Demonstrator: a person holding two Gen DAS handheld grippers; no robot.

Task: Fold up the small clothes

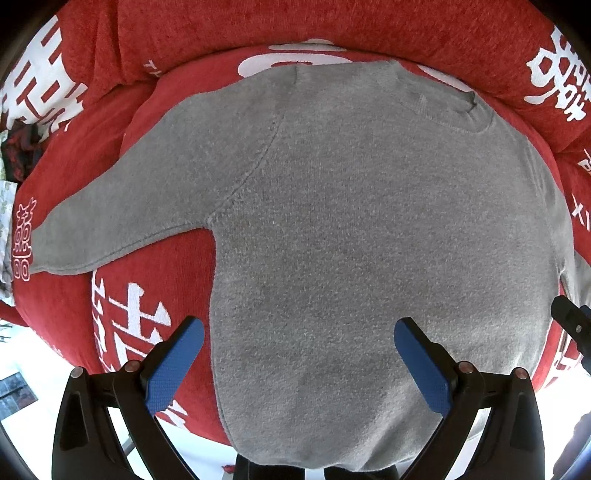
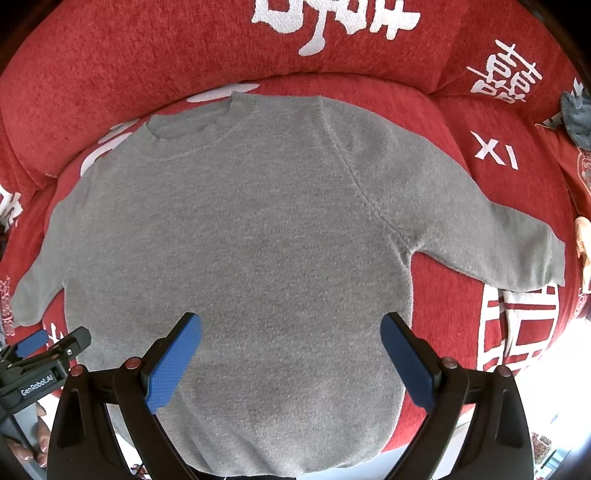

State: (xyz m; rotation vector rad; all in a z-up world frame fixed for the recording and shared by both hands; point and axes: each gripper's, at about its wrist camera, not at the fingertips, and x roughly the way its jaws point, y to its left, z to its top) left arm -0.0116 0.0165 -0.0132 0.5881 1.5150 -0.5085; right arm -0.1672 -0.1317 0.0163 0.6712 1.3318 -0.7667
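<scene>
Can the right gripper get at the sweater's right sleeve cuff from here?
Probably yes. The right gripper is open above the gray sweater, and the sleeve cuff lies flat on the red cover with nothing across it.

Red sofa, white characters; bright daylight below.

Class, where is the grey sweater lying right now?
The grey sweater lies flat, sleeves spread, on the red sofa cover, neckline towards the backrest, ahead of both open grippers.
</scene>
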